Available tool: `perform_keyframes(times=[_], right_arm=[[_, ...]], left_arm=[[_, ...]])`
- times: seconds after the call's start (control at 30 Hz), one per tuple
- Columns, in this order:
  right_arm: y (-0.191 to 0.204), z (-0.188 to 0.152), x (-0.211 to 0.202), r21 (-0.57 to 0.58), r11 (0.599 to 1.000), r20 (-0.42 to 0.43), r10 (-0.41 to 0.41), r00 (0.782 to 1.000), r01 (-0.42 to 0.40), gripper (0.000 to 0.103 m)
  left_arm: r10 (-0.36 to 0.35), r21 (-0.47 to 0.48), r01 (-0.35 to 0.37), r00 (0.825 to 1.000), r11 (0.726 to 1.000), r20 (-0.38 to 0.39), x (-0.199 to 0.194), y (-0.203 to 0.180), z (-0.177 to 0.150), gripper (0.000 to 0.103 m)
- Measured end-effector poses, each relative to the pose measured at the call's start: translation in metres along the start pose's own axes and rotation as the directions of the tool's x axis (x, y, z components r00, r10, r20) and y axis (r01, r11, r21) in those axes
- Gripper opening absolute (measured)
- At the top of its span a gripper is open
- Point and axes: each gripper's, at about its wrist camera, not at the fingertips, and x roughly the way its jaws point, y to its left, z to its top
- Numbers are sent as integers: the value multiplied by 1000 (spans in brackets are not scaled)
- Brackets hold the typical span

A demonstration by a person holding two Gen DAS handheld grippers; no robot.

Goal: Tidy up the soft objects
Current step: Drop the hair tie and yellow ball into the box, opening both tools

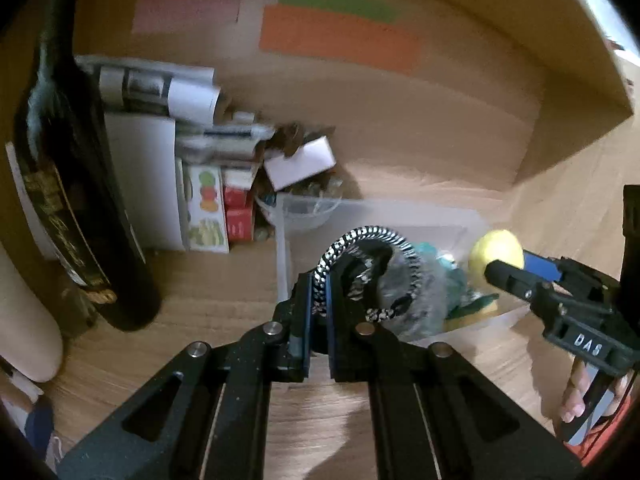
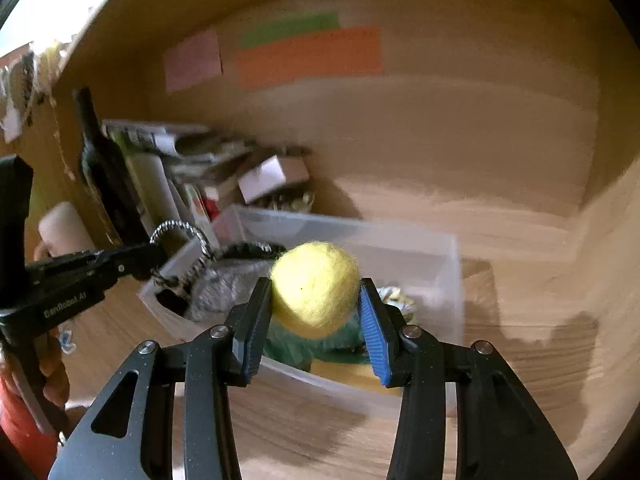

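So, quick rundown, biggest stuff first:

Wooden desk [image 2: 520, 360]: everything sits on it, with a cardboard wall behind and a dark bottle [image 1: 80, 200] plus stacked boxes off to the left.

Clear plastic bin [image 2: 440, 248]: this looks like the drop spot. There's already grey fuzzy stuff, something teal and a yellow piece inside.

Right gripper [image 2: 316, 308]: clamped on the yellow felt ball [image 2: 316, 284], one blue pad on each side, ball sitting over the bin's near half. In the left view the ball [image 1: 496, 256] hangs at the bin's right end.

Left gripper [image 1: 319, 300]: pinched nearly closed on a black-and-white braided cord [image 1: 372, 236], whose loop arcs over the bin's left end. From the right camera you can see the cord [image 2: 180, 228] poking up above the fingers.

How I'd do it: lower each one below the rim before letting go. The ball will roll or bounce if dropped high, and the cord loop could snag on the bin's wall, so feed it in slowly. Keep the two claws apart.
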Motion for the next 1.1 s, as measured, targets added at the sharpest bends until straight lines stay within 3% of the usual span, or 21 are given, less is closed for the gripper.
perform_keyframes(times=[0.2, 0.23, 0.33, 0.4, 0.47, 0.7, 0.9, 1.1], right_arm=[[5, -6, 22, -45, 999, -96, -9, 995, 5, 40], [5, -7, 23, -65, 998, -165, -9, 986, -2, 41], [6, -8, 20, -79, 997, -159, -26, 987, 14, 42], [7, -7, 21, -85, 996, -154, -38, 987, 25, 51], [7, -7, 18, -94, 995, -144, -50, 988, 37, 59], [10, 2, 0, -101, 994, -81, -54, 995, 46, 61], [16, 11, -38, -107, 992, 21, -57, 998, 59, 61], [21, 16, -87, -102, 993, 152, -44, 987, 60, 62]], left_arm=[[15, 7, -15, 999, 1000, -44, 19, 3, -7, 5], [25, 22, -24, 999, 999, -40, 19, 1, -8, 5], [37, 52, -35, 999, 998, -31, 16, -6, -10, 6], [31, 60, -29, 999, 998, -32, 13, -7, -10, 7], [24, 61, -22, 999, 998, -32, 10, -8, -10, 11], [-11, 55, 12, 1000, 998, -8, -12, -9, -6, 13], [-23, 88, 15, 995, 996, 94, -52, -21, -3, 26], [-70, 116, 48, 979, 992, 191, -89, -35, -2, 35]])
